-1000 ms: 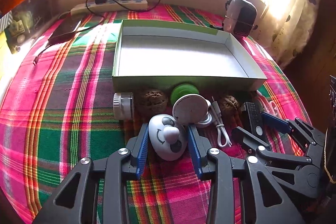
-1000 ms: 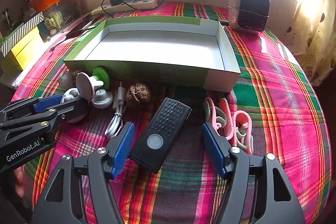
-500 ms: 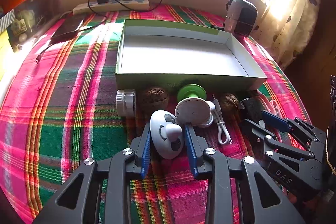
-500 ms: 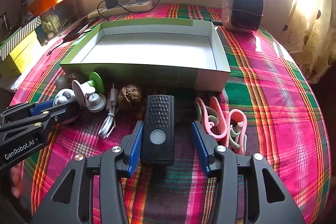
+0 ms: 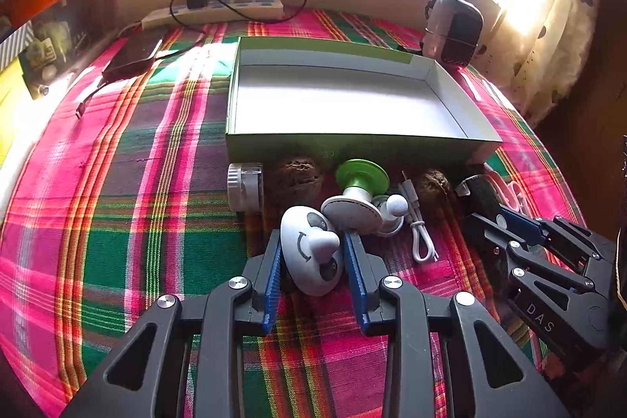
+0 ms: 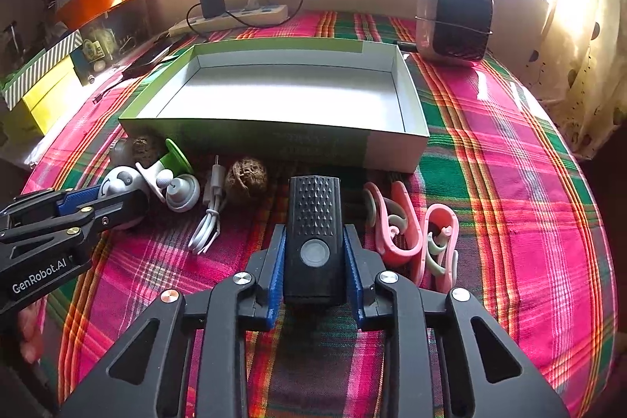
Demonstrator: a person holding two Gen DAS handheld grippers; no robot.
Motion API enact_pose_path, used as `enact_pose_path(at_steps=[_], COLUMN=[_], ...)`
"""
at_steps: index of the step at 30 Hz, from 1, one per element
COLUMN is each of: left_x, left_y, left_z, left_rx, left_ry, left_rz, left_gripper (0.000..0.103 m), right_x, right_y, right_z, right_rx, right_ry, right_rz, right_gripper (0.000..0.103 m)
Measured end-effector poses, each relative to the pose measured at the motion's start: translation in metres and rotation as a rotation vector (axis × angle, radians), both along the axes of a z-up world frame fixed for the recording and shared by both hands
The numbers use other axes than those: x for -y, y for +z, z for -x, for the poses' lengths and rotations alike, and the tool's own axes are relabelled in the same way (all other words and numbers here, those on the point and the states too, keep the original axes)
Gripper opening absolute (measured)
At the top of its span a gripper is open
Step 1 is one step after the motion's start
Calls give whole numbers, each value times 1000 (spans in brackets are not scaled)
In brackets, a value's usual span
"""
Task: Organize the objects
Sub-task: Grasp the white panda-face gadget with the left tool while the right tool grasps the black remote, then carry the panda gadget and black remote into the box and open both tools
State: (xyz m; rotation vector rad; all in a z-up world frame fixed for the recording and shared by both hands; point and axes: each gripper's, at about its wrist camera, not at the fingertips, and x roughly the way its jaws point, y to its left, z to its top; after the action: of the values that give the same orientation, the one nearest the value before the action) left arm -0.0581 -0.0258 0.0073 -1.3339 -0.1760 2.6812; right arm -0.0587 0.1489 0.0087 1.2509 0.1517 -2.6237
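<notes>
A: Open floor is seen inside the green box (image 6: 411, 104), nothing in it.

B: Its near wall is crowded by 2 walnuts (image 5: 299, 177), a green-and-white suction piece (image 5: 358, 194) and a white cable (image 5: 419, 234).

A: Right of the black remote (image 6: 313, 234), passage is blocked by pink clips (image 6: 411, 234).

B: Bare plaid cloth (image 5: 117, 202) is left at far left.

- A white egg-shaped toy (image 5: 311, 253) is lying between the left tool's (image 5: 313, 261) blue pads.
- A black remote (image 6: 314, 234) is sitting lengthwise, pinched by the right tool (image 6: 313, 253).
- An open green box (image 6: 250, 134) is standing just behind both, its white interior showing.
</notes>
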Motion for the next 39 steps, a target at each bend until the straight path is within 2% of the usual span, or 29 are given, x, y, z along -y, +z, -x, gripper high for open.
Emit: enact_pose_path(at_steps=[12, 17, 29, 39], left_x=[3, 0, -2, 0], left_y=[19, 31, 50, 41], left_z=[-8, -2, 43, 99], left_rx=[-34, -52, -84, -56], left_ry=[4, -24, -40, -26], left_rz=[10, 9, 14, 24], left_gripper=[28, 28, 28, 28], right_x=[2, 1, -6, -13], right_y=[15, 27, 45, 38], right_z=[-3, 2, 43, 98], right_rx=[-31, -47, -54, -26], right_ry=[31, 39, 26, 1], right_rz=[6, 20, 30, 19], right_gripper=[28, 28, 28, 28])
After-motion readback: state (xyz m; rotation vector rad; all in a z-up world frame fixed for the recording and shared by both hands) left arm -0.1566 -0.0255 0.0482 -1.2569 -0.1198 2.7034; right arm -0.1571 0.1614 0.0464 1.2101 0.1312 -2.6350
